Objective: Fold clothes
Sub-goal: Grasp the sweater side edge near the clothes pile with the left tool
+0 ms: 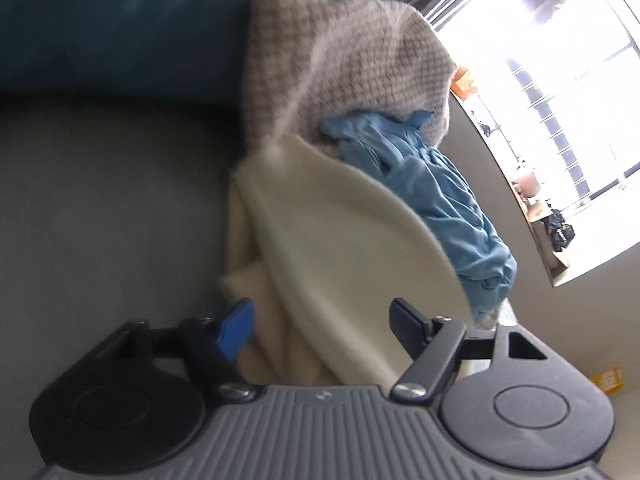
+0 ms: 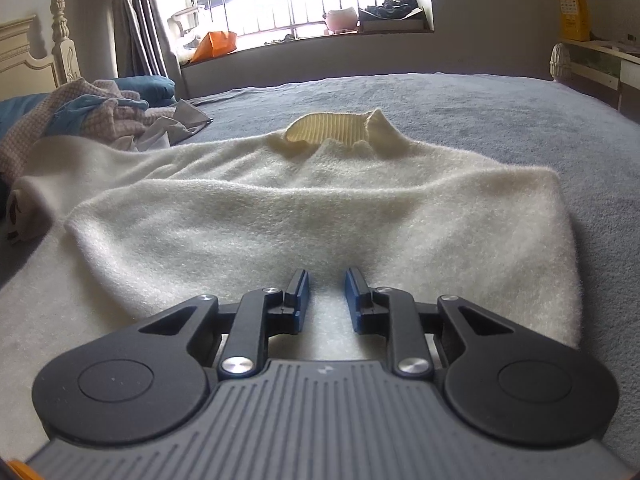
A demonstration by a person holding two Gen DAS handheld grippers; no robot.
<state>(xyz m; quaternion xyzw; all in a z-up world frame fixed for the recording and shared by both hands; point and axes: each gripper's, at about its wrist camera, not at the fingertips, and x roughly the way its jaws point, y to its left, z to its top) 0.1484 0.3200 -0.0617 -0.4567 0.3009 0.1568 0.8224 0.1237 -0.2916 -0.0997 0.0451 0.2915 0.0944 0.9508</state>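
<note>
The left tool (image 1: 322,330) stands fairly wide, its blue pad (image 1: 236,330) at nine o'clock and its dark pad (image 1: 408,320) at three o'clock. A fold of the cream sweater (image 1: 332,240) lies in the gap between them, but neither pad clearly presses on it. No earlier view is given, and the blur leaves it unclear whether the cloth touches the left pad.

The right tool (image 2: 326,300) stands narrow, its two blue-faced fingers (image 2: 298,300) close together. The cream knit fills the slot between them; they seem to pinch a low ridge of the hem, though the pads do not quite meet the cloth on either side that can be seen.

From the right tool the sweater (image 2: 320,208) spreads toward twelve o'clock across the grey bed (image 2: 520,120), with its ribbed collar (image 2: 332,130) at the far end, standing open. One side runs off toward nine o'clock, where it meets a heap of other clothes (image 2: 92,116).

From the left tool the sweater rises toward twelve o'clock as a twisted, gathered fold. Beyond it lies a pink-and-white checked garment (image 1: 348,68), and at two o'clock a crumpled light blue garment (image 1: 436,196). A teal pillow (image 1: 140,20) fills the view at eleven o'clock.

The sweater is fuzzy, cream-white, softly rumpled, with a yellower ribbed neck.
</note>
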